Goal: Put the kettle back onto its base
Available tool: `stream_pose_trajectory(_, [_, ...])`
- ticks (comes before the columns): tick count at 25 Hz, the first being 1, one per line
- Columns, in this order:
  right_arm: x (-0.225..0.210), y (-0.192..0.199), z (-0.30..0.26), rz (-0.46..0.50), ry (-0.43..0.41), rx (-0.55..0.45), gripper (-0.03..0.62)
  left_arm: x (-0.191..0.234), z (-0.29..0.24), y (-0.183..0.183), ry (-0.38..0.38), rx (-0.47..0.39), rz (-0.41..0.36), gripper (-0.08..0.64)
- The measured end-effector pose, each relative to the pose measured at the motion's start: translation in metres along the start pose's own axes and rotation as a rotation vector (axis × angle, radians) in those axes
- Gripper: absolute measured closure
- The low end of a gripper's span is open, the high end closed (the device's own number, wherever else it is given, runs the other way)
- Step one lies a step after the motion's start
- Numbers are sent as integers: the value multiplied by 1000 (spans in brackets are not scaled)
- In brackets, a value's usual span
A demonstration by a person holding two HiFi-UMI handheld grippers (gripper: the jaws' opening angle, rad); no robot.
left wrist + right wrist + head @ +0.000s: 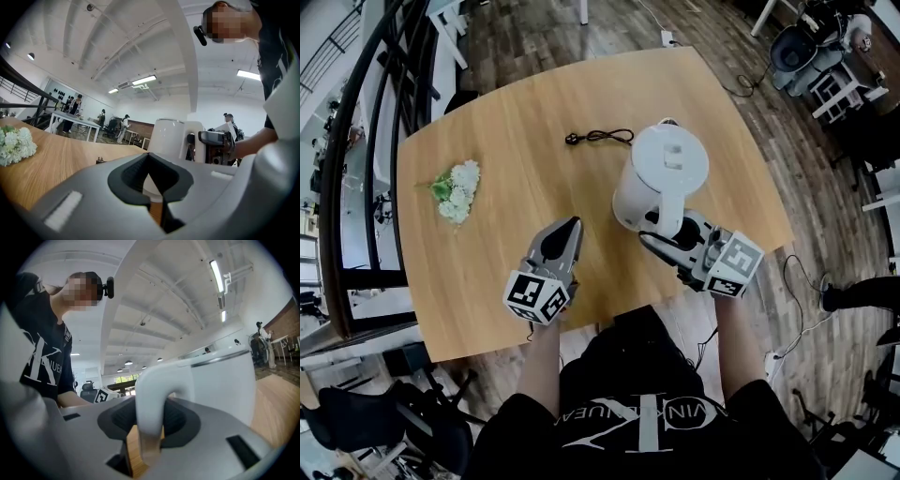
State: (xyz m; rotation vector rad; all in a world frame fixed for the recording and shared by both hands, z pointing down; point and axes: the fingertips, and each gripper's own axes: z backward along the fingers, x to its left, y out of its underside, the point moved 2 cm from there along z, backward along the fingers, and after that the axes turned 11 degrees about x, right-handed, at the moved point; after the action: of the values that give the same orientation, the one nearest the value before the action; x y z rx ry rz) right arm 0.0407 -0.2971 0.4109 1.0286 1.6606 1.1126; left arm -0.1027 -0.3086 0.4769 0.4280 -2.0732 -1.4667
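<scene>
Flowers: A small white bunch (455, 192) is seen on the left part of the table (487, 291), well apart from everything else.

Left gripper: The left gripper (571, 225) is held level just left of the kettle and apart from it. Its jaws are drawn together on nothing.

Cord: A black cord (602, 137) lies on the far side of the kettle. Its plug end is to the left, and the other end runs toward the kettle's foot.

Kettle: The white kettle (661, 173) stands upright on the right half of the table, lid up, with its handle (150, 413) turned toward the person.

Base: No base can be made out. If it is there, it is hidden under the kettle's body, so it cannot be told whether the kettle is already seated.

Right gripper: The right gripper (661, 236) is brought in level from the near edge and is clamped on the handle, which stands between its jaws.

Deciding relation: The kettle lies straight ahead of the right gripper, with its long axis vertical. The load is carried by the right hand alone. Any seating is judged to call for a straight descent with that axis kept upright.
</scene>
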Motion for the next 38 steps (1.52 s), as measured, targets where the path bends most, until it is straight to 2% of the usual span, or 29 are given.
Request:
stream_pose_trajectory(8, [-5, -10, -16, -32, 163, -59, 453, -2, -1, 4, -17, 16, 13, 549])
stream_pose_trajectory(10, [-1, -8, -21, -15, 150, -53, 453, -1, 0, 7, -18, 22, 17, 549])
stream_pose_trajectory(15, [8, 6, -22, 37, 31, 54, 453, 6, 8, 12, -28, 29, 35, 549])
stream_pose_trajectory(19, [10, 12, -13, 47, -36, 74, 453, 10, 13, 11, -36, 20, 40, 549])
stream_pose_trajectory(23, [10, 15, -11, 58, -62, 78, 453, 11, 13, 11, -35, 15, 43, 549])
stream_pose_trajectory(26, [11, 18, -12, 56, -48, 77, 451, 11, 14, 11, -33, 15, 46, 549])
stream_pose_trajectory(32, [11, 22, -6, 19, 33, 44, 449, 10, 17, 10, -21, 11, 41, 549])
stream_pose_trajectory(38, [5, 28, 18, -43, 121, -6, 404, 0, 14, 8, 0, 11, 23, 549])
